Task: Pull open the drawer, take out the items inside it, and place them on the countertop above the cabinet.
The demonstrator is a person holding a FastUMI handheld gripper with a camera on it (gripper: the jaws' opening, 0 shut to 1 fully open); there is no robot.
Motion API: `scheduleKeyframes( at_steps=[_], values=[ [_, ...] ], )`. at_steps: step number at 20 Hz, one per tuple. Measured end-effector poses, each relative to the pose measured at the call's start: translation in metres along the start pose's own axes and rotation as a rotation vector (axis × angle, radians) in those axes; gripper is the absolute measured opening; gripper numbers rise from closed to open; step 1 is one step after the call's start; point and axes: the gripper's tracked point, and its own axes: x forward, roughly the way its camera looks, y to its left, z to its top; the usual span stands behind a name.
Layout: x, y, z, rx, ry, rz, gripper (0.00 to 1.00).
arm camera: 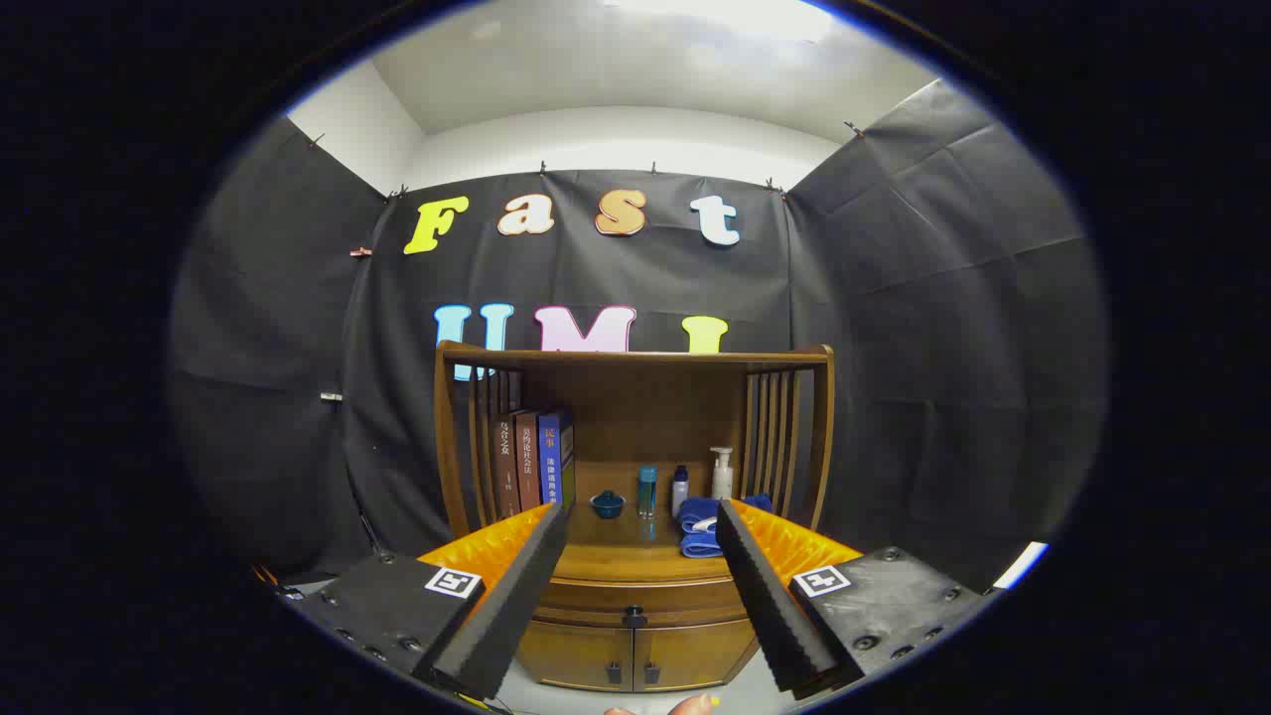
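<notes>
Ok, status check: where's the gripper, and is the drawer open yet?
Gripper open, holding nothing, back from the cabinet. Drawer shut, knob between the fingers' line. Nothing in the way.

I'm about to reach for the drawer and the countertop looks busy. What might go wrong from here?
The drawer knob is small, and the open gripper may slip off it. The countertop already holds a small bowl, bottles and folded blue towels, so items set down there may knock the bottles over.

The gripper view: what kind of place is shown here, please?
Probably a recording booth set up like a home corner. A wooden cabinet stands before black cloth walls, its countertop holding books, bottles and folded blue towels. The gripper hangs ahead of it, fingers open, empty.
</notes>
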Motion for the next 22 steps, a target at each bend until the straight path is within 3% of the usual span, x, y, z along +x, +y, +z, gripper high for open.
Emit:
scheduleKeyframes(
  at_steps=[22],
  values=[
    [0.007, 0.009, -0.013, -0.011, 0.011, 0.015, 0.98]
  ],
)
